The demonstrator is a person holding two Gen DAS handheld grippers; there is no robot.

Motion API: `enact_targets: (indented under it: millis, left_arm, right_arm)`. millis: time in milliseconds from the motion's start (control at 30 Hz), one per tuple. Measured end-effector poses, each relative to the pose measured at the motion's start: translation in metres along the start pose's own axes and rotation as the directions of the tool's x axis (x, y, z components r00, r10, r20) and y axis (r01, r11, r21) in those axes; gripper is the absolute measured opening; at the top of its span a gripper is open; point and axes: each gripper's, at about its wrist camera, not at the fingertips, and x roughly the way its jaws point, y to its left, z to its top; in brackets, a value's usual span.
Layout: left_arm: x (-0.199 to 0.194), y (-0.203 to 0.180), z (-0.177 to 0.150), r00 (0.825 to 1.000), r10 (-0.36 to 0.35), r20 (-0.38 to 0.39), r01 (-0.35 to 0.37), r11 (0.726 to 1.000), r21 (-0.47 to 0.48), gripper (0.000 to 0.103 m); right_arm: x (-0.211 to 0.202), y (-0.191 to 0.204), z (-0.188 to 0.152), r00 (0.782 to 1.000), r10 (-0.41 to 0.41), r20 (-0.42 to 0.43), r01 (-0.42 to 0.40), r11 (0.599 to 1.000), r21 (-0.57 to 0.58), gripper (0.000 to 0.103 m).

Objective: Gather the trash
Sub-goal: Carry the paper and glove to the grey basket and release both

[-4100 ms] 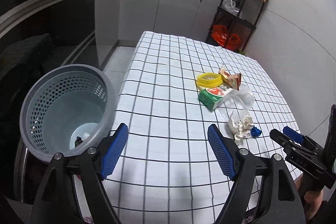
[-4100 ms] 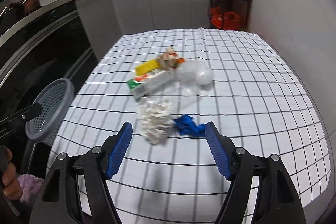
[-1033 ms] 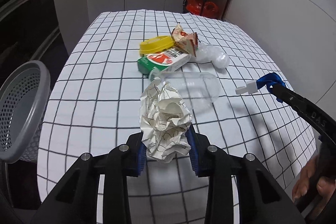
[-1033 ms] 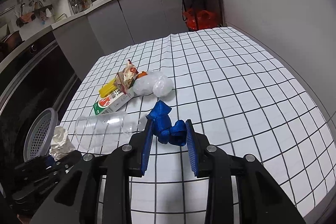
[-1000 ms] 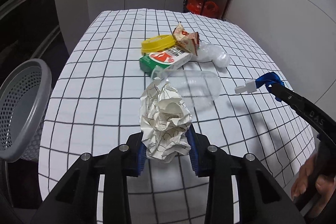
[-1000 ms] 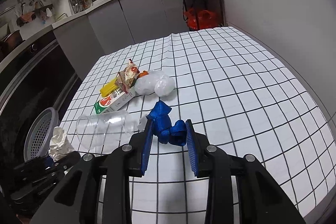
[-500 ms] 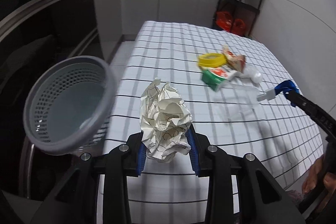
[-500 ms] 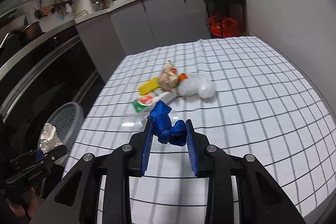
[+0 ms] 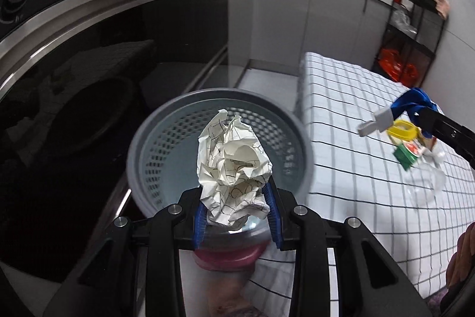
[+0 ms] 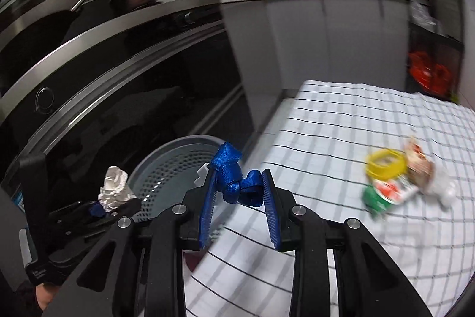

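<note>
Left hand-held gripper [image 9: 236, 217] clenched on crumpled paper [image 9: 233, 168] above grey basket [image 9: 148, 144]; right hand-held gripper [image 10: 237, 208] clamping blue strap [image 10: 234, 180]

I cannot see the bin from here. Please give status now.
Left gripper shut on paper ball, above bin. Right gripper shut on blue strap, near bin rim. Nothing in the way.

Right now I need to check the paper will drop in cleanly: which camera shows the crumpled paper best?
The left wrist view: the crumpled paper fills the centre, clamped in the left gripper over the grey basket. The right wrist view shows it only small at the left edge, beside the basket's rim.
</note>
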Motion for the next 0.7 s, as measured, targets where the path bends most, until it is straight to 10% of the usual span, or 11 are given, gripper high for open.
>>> enact_targets:
  millis: [700]
  left_arm:
    - [0.069, 0.039, 0.007, 0.995, 0.036, -0.095, -0.042, 0.997, -0.060, 0.040]
  right_arm:
    - [0.120, 0.037, -0.005, 0.974, 0.094, -0.207, -0.104, 0.994, -0.039, 0.030]
